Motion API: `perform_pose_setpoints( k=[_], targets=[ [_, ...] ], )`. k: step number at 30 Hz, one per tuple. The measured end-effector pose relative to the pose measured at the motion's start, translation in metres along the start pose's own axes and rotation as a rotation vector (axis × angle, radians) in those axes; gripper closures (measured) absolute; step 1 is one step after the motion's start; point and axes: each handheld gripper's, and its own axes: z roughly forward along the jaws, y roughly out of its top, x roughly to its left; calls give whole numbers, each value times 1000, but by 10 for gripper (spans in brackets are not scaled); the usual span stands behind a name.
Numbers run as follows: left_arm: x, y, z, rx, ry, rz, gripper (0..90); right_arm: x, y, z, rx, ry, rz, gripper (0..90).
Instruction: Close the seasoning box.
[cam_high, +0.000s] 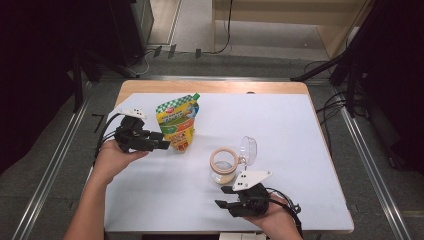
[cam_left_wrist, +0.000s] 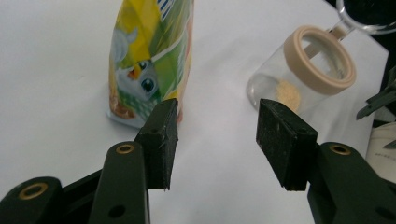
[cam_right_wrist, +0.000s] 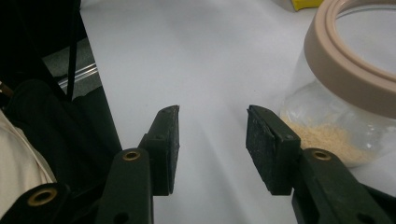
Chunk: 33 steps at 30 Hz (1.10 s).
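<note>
A yellow-and-green stand-up pouch (cam_high: 177, 121) with a green corner spout and a cartoon bird stands upright on the left half of the table; a clear glass jar (cam_high: 223, 167) with a beige rim stands open nearby, lid (cam_high: 248, 149) hinged back, pale powder (cam_left_wrist: 289, 95) at its bottom.
</note>
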Motion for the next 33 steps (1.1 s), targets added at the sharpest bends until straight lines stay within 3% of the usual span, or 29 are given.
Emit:
perform_pose_setpoints(
  k=[4,11,15,18,23,27,33],
  targets=[
    [8,-1,-4,-31,26,-33,488,-1,0,-1,-8,-1,4,558],
    [15,7,10,-68,41,-31,504,-1,1,6,-3,6,2,556],
    [15,15,19,-93,43,-19,559,2,3,12,-3,14,-8,543],
    [15,17,22,-118,33,-40,603,4,6,19,2,28,-13,526],
    [12,22,31,-123,67,-53,654,6,16,31,-14,40,-10,505],
    [4,24,37,-134,71,-24,705,8,26,42,-22,44,-12,496],
    [2,24,37,-139,81,-21,831,7,42,60,-34,39,-16,496]
  ],
)
